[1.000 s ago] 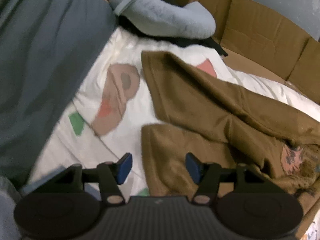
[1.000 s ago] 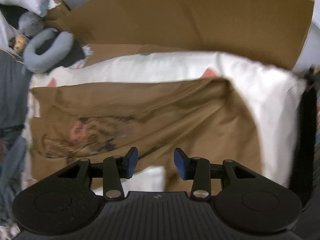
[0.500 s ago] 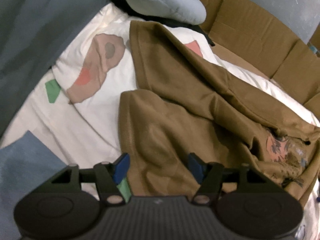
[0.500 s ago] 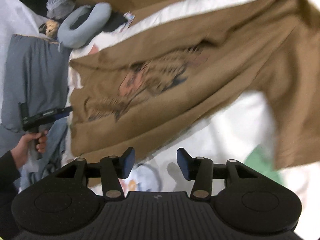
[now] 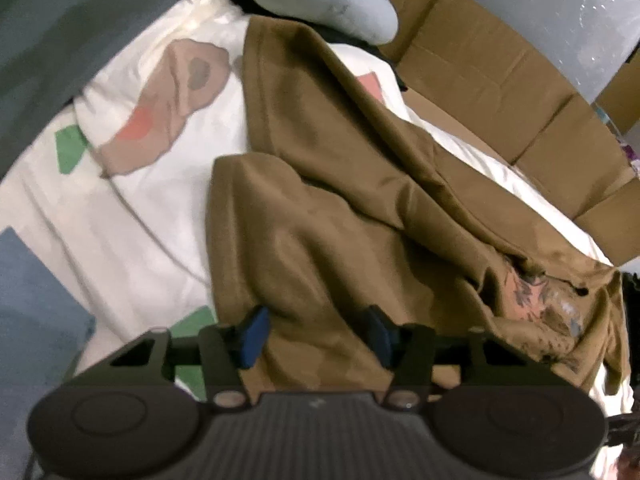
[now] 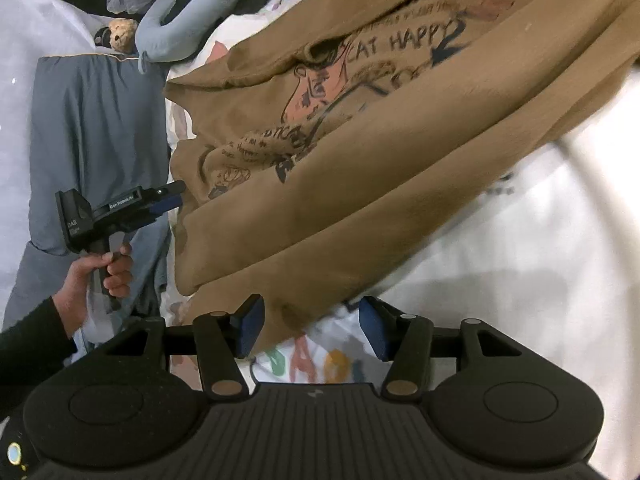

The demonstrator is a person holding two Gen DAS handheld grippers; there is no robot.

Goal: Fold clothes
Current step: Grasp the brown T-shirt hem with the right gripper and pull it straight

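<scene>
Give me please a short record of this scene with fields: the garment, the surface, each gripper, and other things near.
garment: brown sweatshirt, crumpled and partly folded over itself, printed side up, words "CAT HAPPY" readable
surface: white bedsheet with coloured shapes
left gripper: left gripper open, over the sweatshirt's near edge, gripping nothing
right gripper: right gripper open, at the sweatshirt's lower edge, gripping nothing
nearby: grey-blue neck pillow, grey-blue cloth, cardboard beyond the bed

White patterned bedsheet (image 5: pixel 132 208); cardboard (image 5: pixel 500 92) behind; grey wall (image 5: pixel 560 12).
</scene>
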